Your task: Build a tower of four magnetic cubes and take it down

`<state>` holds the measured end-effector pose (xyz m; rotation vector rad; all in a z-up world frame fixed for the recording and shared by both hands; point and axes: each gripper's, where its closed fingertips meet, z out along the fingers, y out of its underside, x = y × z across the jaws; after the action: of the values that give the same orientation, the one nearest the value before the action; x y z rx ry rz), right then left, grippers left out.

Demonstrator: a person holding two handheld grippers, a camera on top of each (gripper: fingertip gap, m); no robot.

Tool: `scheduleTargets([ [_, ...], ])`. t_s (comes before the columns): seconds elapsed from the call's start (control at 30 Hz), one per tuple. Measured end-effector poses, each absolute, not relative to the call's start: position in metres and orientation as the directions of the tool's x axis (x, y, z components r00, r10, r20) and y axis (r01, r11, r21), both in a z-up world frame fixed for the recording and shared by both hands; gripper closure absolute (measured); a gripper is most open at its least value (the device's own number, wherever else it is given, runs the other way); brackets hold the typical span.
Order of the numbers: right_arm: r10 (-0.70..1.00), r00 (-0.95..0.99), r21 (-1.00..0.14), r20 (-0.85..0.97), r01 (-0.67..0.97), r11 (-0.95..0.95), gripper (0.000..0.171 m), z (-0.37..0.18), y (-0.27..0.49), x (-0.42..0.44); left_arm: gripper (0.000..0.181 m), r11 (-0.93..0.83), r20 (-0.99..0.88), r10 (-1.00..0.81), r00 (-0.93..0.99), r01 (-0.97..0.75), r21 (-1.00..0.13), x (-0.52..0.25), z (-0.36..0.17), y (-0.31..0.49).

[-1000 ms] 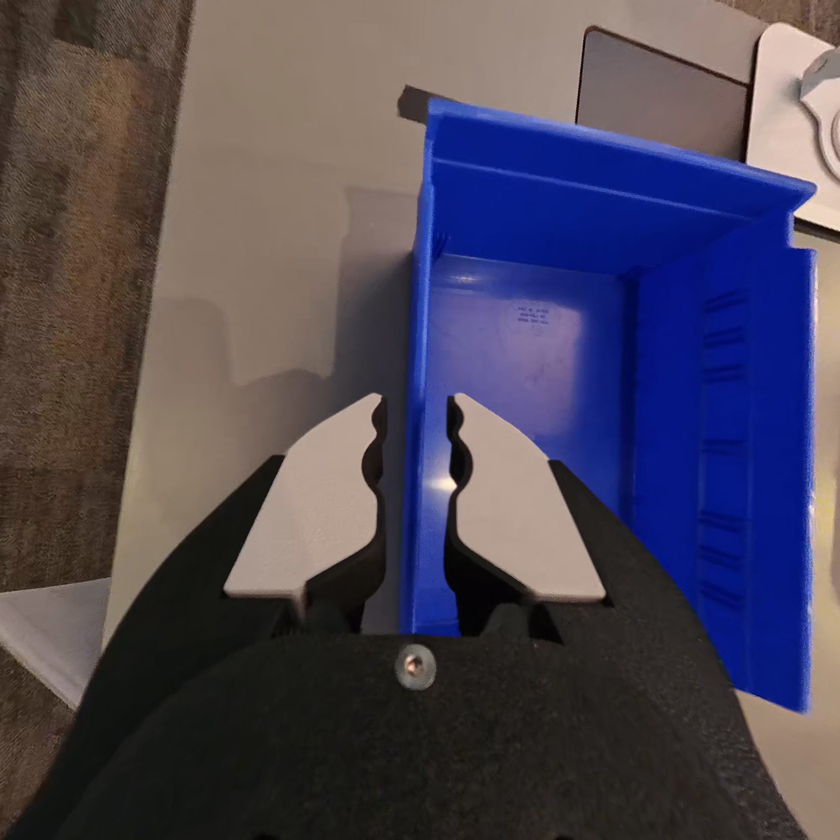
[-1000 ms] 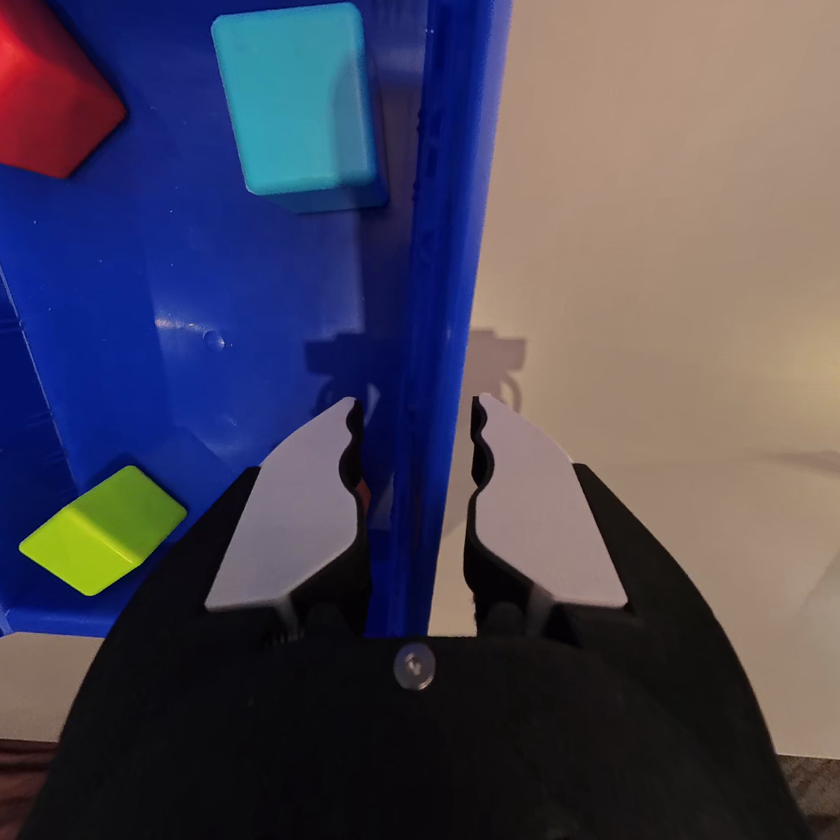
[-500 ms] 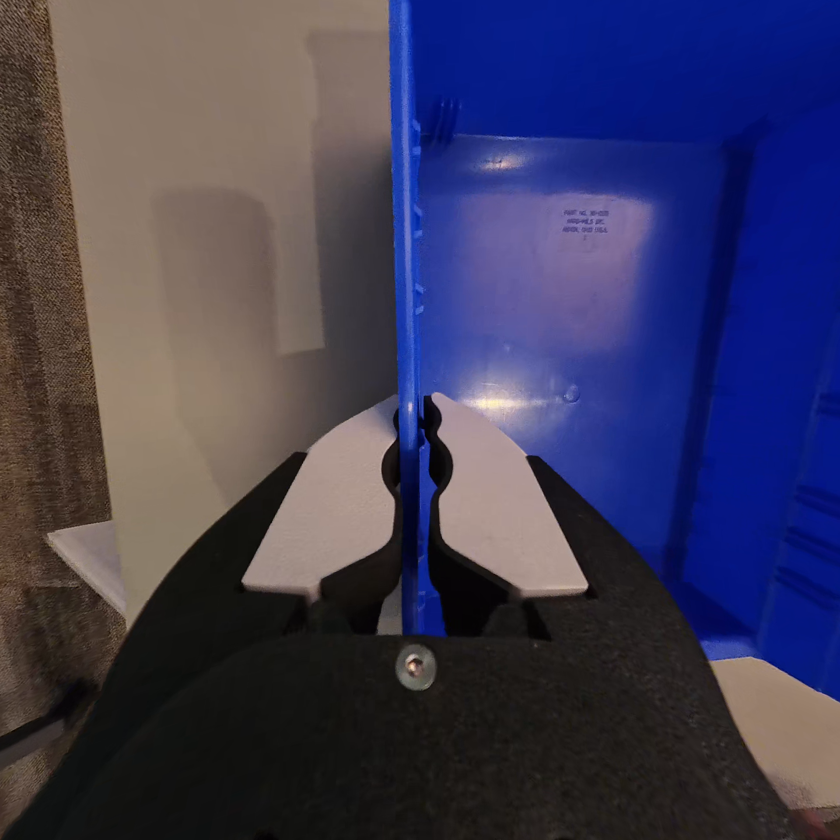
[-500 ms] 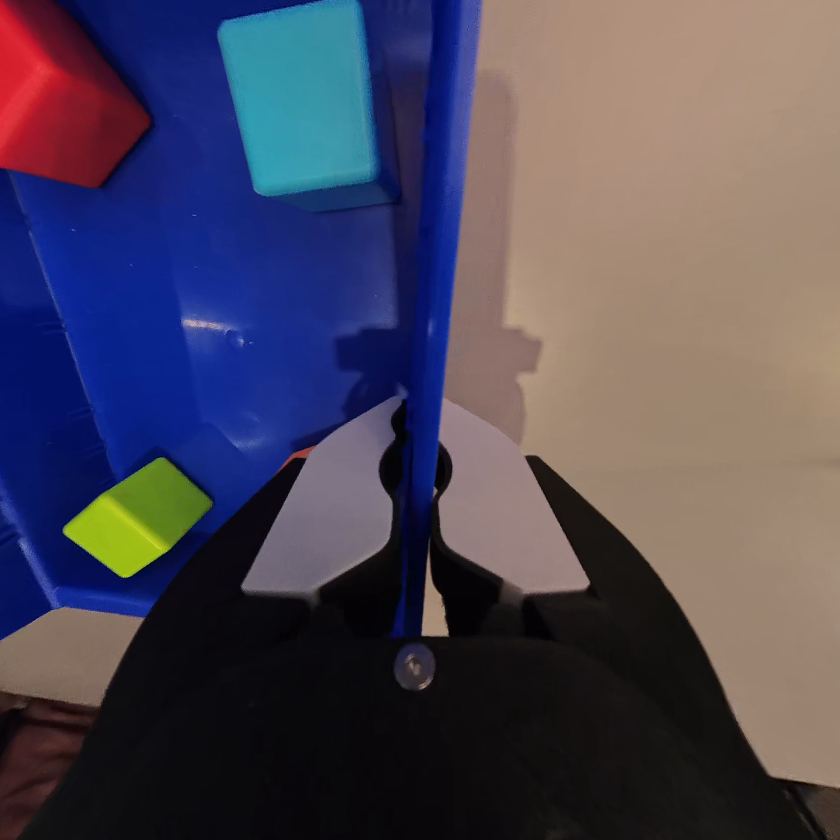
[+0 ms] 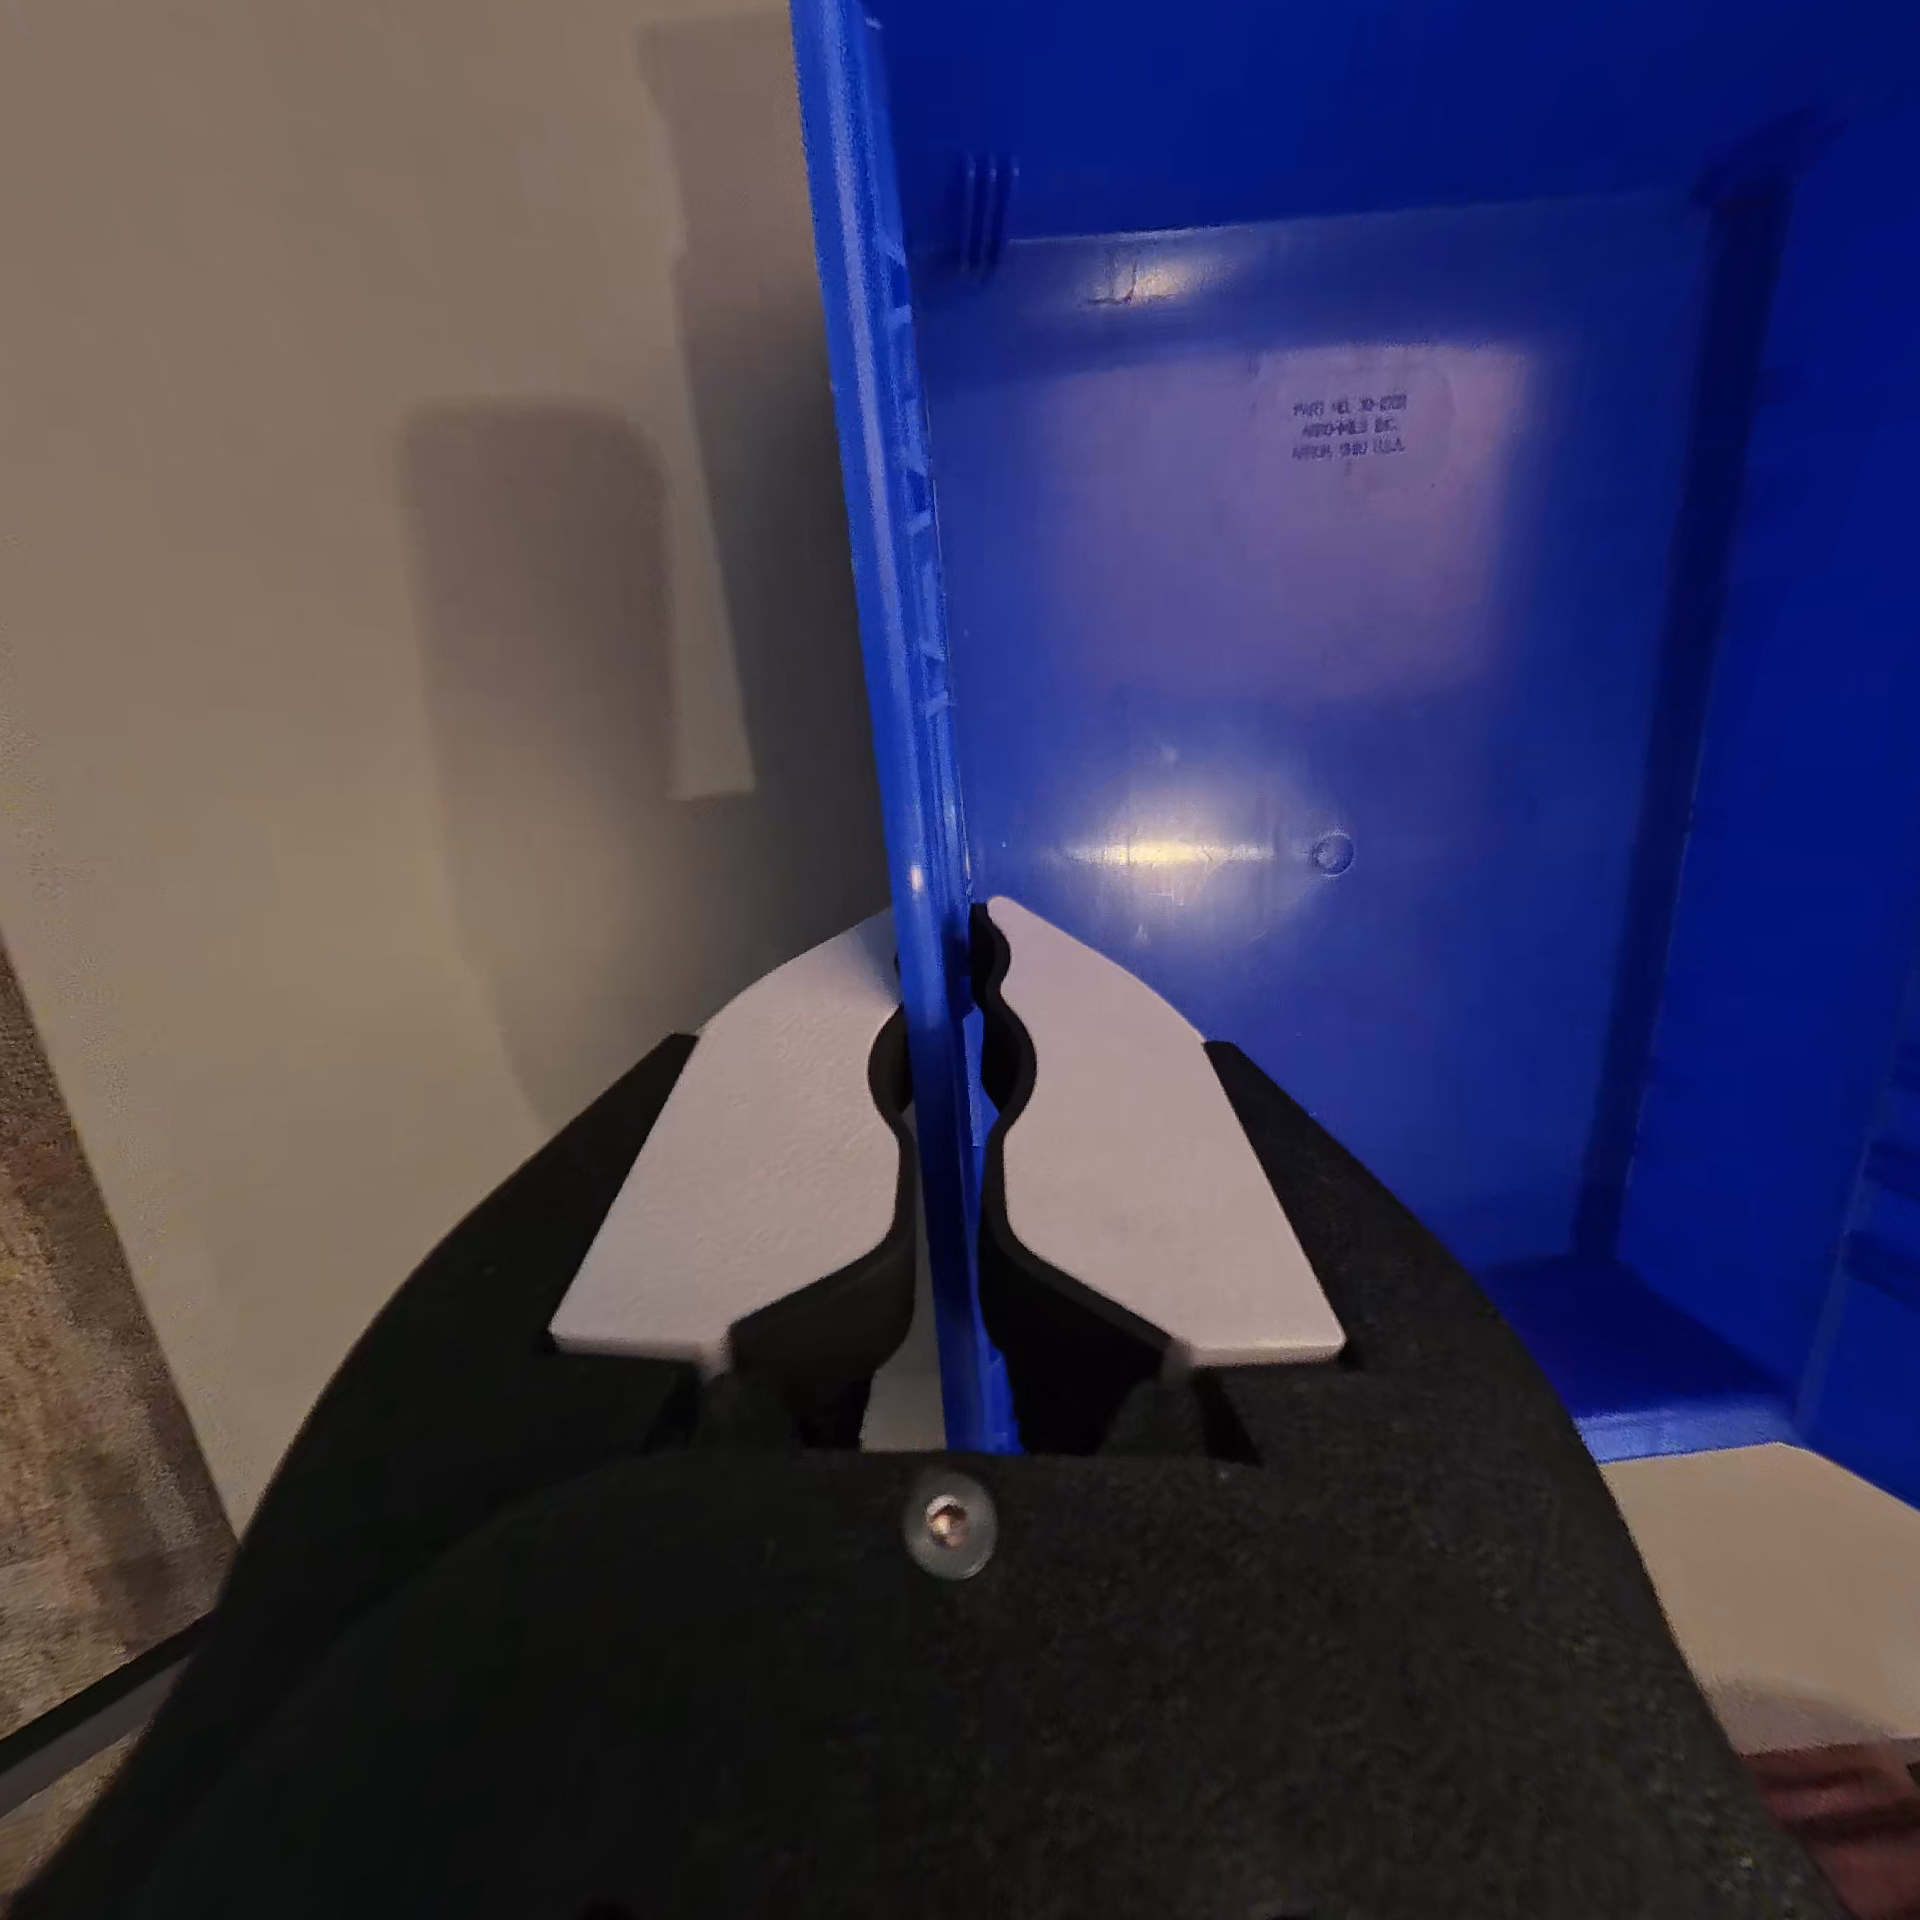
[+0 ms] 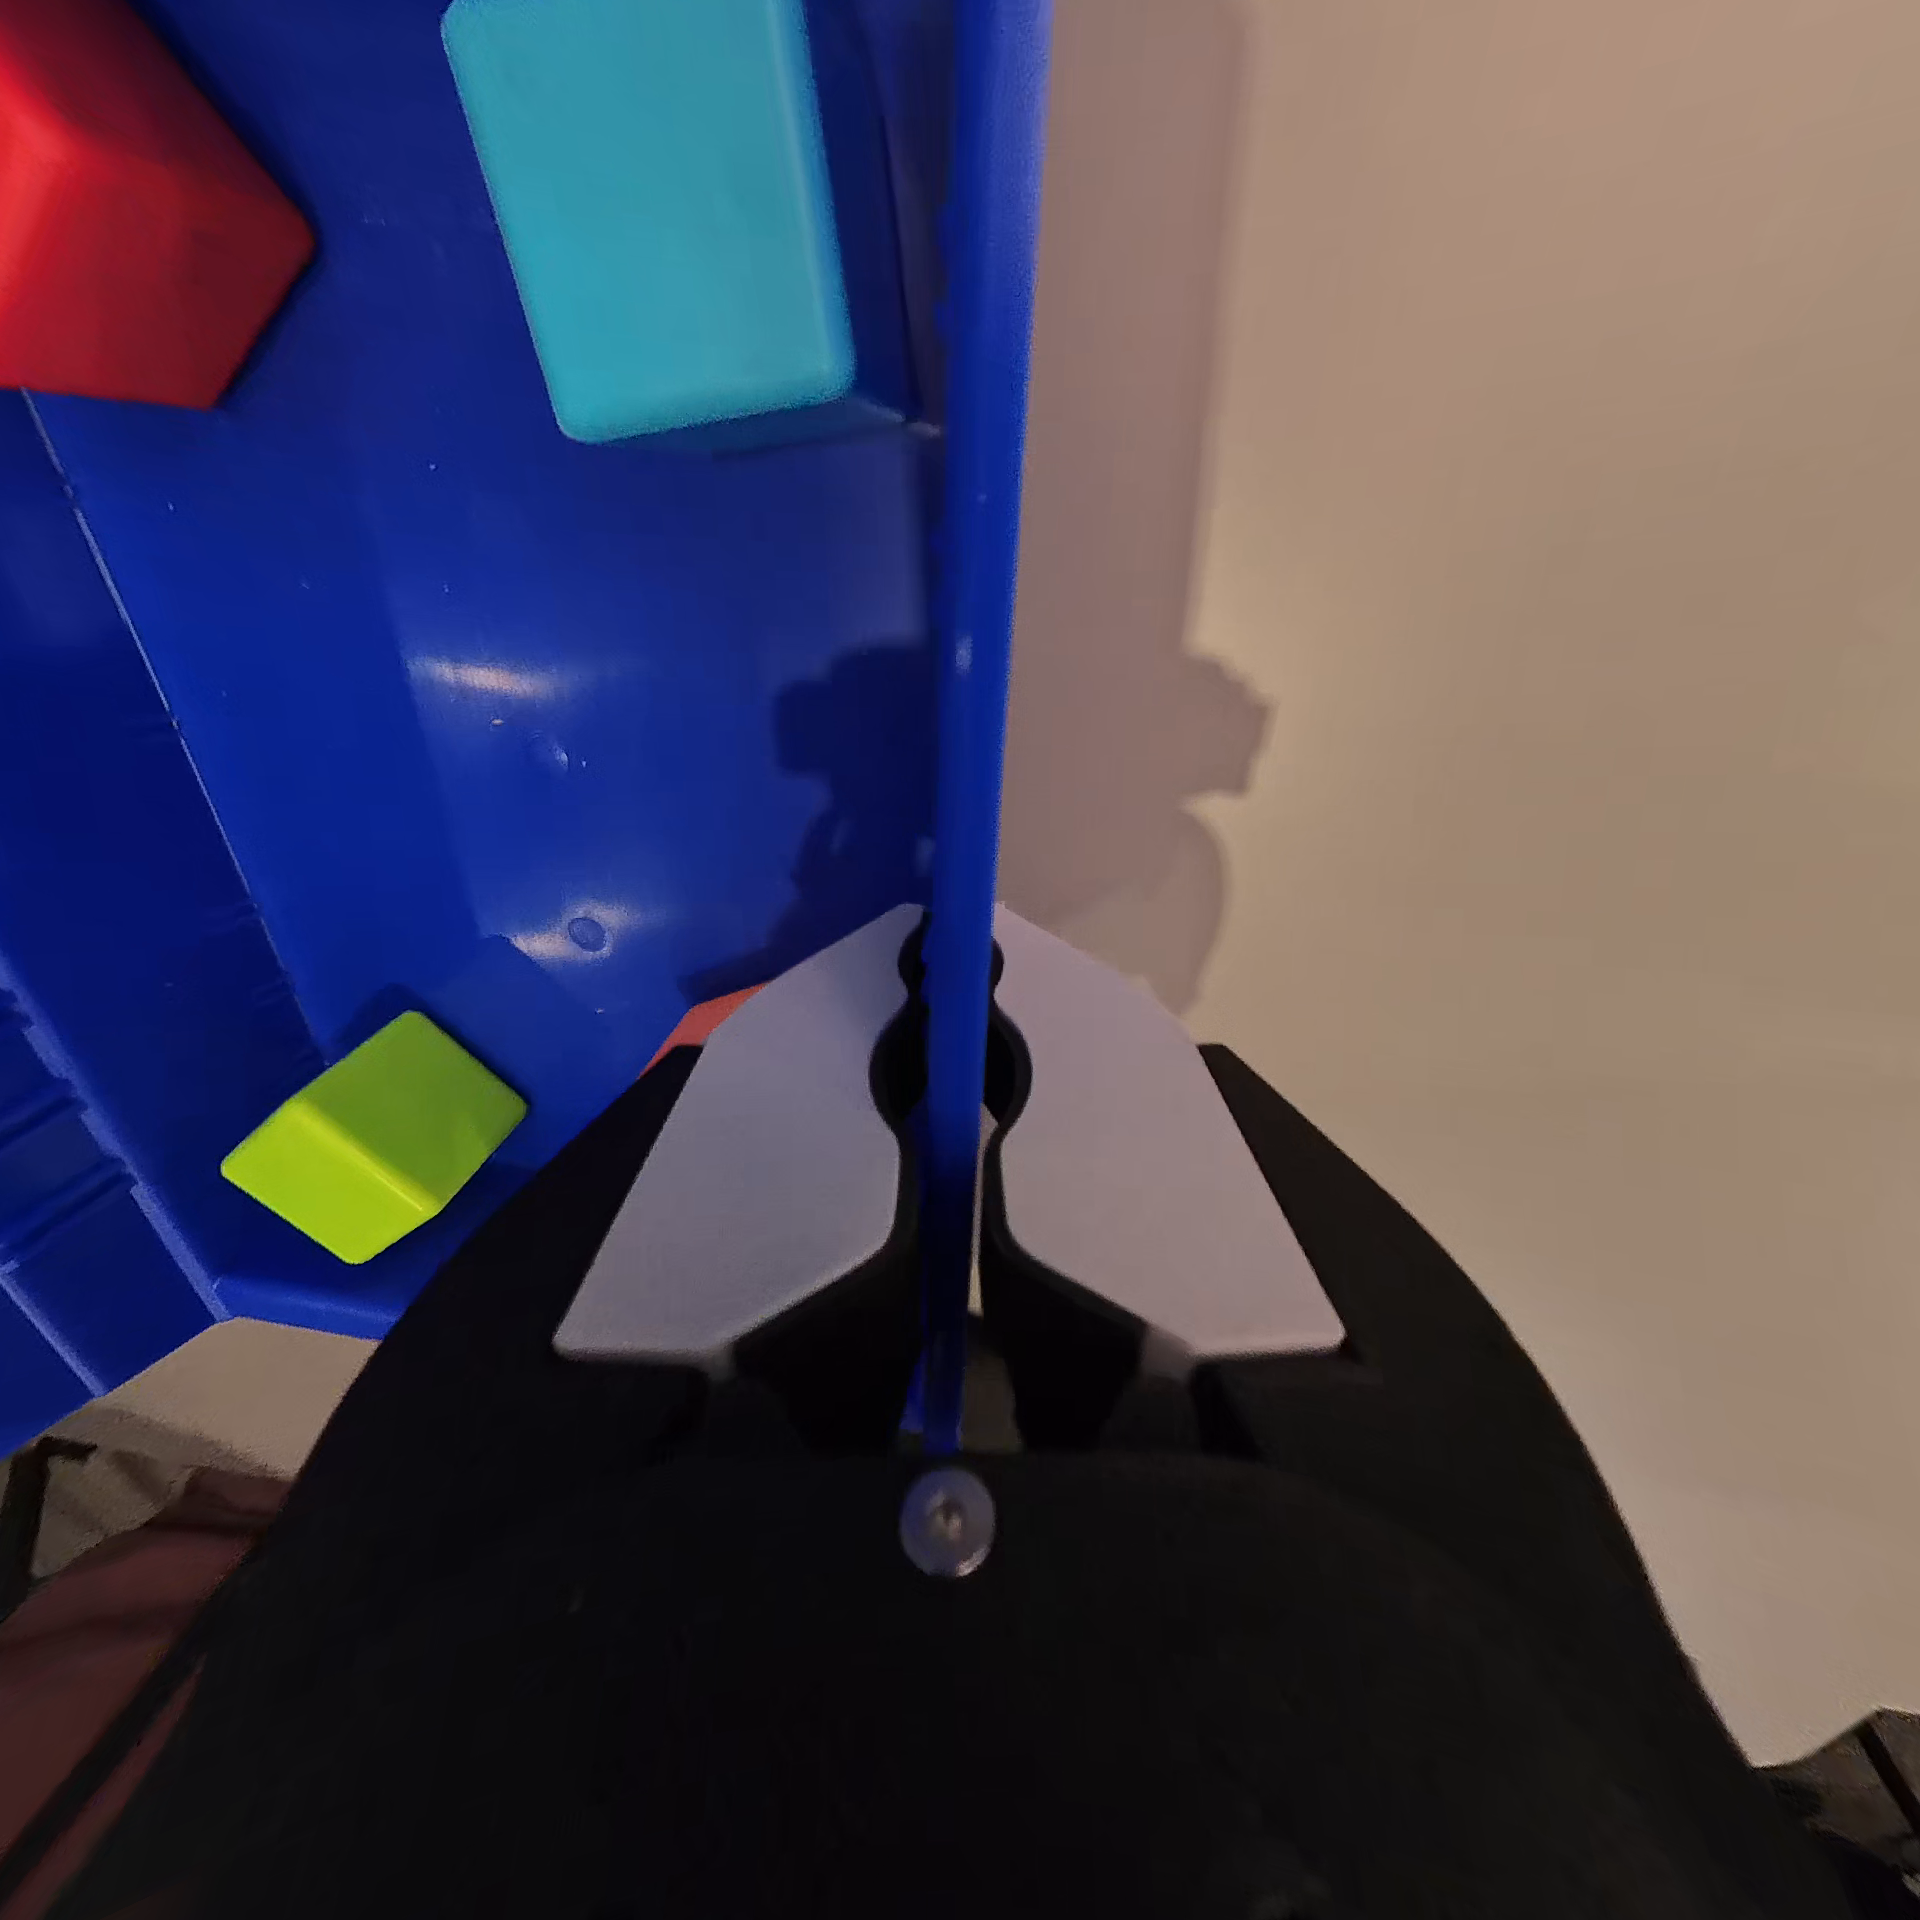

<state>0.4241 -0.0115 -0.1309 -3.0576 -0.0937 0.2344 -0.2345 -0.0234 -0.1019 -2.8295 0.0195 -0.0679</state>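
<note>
We are seeing the cubes lying loose on the floor of the blue bin (image 6: 582, 644) in the right wrist view: a red cube (image 6: 114, 208) and a teal cube (image 6: 655, 208) at the far end, a lime cube (image 6: 374, 1138) near the front edge, and an orange cube (image 6: 717, 1013) peeking out beside the right gripper (image 6: 951, 925). Its fingers (image 6: 769, 1132) are clamping the bin's right wall. The left gripper (image 5: 940, 920) is clamping the left wall of the bin (image 5: 1299, 675), one finger inside, one outside. The bin is sitting on the pale bench (image 5: 312, 520).
</note>
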Motion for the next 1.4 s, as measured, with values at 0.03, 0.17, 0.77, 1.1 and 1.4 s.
scheduleTargets([
  [0.03, 0.072, 0.985, -0.070, -0.157, 0.062, -0.996, 0.165, -0.131, -0.012, 0.413, 0.175, -0.952, 0.028, -0.037, 0.999, -0.027, -0.306, -0.225, -0.102, -0.022],
  [0.17, 0.135, 0.978, -0.063, -0.156, 0.127, -0.990, 0.164, -0.130, -0.011, 0.368, 0.170, -0.942, -0.067, -0.127, 0.990, -0.142, -0.303, -0.182, -0.103, -0.019],
  [0.77, 0.328, 0.937, 0.001, -0.125, 0.330, -0.944, 0.152, -0.143, -0.010, 0.305, 0.142, -0.902, -0.284, -0.315, 0.906, -0.378, -0.206, -0.120, -0.119, -0.030],
  [1.1, 0.270, 0.948, 0.042, -0.171, 0.281, -0.959, 0.164, -0.144, -0.013, 0.305, 0.137, -0.863, -0.115, -0.404, 0.907, -0.420, -0.281, -0.103, -0.108, -0.033],
  [1.4, 0.281, 0.939, 0.052, -0.196, 0.296, -0.954, 0.165, -0.144, -0.010, 0.330, 0.145, -0.710, 0.048, -0.420, 0.906, -0.295, -0.640, -0.120, 0.006, -0.045],
])
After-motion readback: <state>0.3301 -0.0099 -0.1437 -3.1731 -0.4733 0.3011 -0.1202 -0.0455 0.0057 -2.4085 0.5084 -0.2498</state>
